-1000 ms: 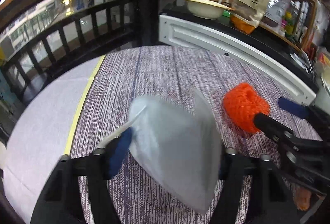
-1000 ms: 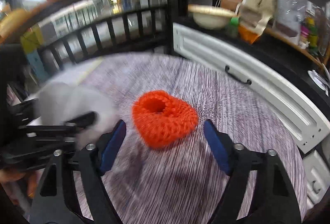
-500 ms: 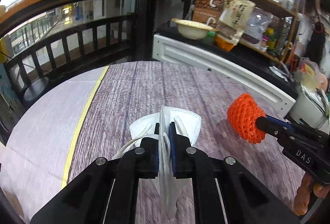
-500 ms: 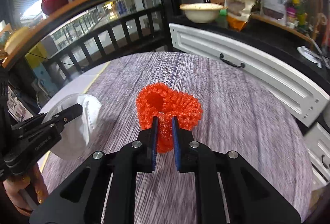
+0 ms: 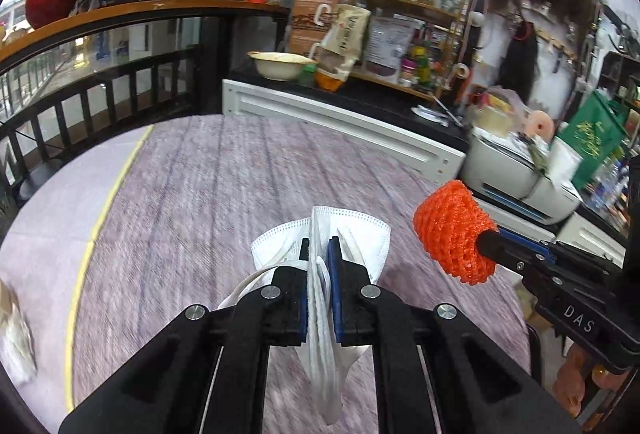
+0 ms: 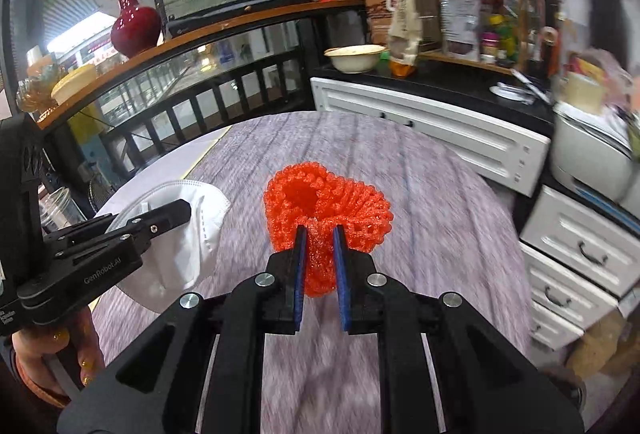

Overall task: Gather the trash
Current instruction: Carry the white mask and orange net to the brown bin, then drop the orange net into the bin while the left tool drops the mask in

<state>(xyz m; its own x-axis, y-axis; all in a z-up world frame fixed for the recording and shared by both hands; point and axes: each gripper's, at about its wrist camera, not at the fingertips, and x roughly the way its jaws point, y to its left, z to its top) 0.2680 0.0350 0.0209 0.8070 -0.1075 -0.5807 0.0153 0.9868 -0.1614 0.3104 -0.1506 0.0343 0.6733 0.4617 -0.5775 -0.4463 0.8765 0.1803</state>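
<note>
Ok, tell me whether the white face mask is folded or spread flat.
Folded. The face mask is creased down its middle, halves together, pinched between the left gripper pads.

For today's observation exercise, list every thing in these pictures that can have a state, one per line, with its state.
White folded face mask: pinched between the left gripper's pads, hanging above the table.
Orange foam net sleeve: squeezed in the right gripper, lifted off the table.
Left gripper: shut on the mask.
Right gripper: shut on the sleeve.
White cabinet drawers: closed.
Cream bowl: upright on the black counter.
</note>
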